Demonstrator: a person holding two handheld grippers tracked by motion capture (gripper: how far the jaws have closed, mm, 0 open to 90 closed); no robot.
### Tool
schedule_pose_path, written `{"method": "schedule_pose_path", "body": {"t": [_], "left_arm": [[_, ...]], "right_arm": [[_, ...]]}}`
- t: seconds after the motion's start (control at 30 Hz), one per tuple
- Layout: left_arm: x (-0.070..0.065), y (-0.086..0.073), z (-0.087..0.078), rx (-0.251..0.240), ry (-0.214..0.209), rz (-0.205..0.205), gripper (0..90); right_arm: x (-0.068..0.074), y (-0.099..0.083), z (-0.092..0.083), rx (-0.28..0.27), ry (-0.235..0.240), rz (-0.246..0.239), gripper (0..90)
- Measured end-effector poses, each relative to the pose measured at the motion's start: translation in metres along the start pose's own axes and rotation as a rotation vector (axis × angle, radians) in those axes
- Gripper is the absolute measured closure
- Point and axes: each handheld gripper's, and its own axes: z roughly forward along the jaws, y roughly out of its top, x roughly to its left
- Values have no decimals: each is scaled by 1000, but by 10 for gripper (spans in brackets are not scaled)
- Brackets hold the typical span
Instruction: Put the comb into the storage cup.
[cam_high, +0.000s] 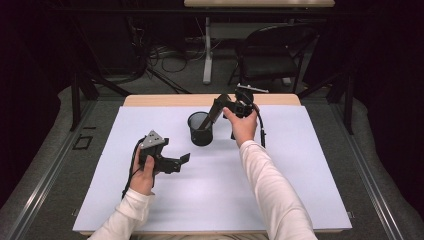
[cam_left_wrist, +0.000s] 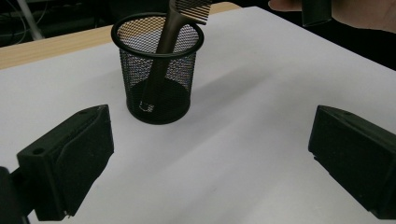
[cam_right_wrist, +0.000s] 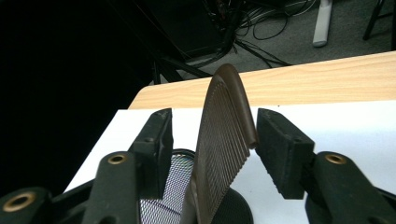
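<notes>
Comb (cam_right_wrist: 224, 144) stood handle-down in mesh cup (cam_left_wrist: 158, 70) at frame centre, flanked unpressed by part-open right hand-held gripper (cam_right_wrist: 210, 140), left hand-held gripper (cam_left_wrist: 210, 158) held wide, empty, over tabletop (cam_high: 300, 165).

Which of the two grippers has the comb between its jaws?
The right gripper, above the mesh cup: the comb stands between its open jaws. The left gripper is open over bare table.

You are in a lab-like recording room: black curtains all around, tangled cables (cam_high: 170, 55) on grey floor upper centre, a black folding chair (cam_high: 272, 52) behind your white-covered wooden desk (cam_high: 300, 165).
</notes>
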Motion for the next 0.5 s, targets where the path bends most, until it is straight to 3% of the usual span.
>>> {"method": "schedule_pose_path", "body": {"t": [0.5], "left_arm": [[1, 0, -1, -6, 0, -6, 5]], "right_arm": [[1, 0, -7, -9, -26, -101, 418]]}}
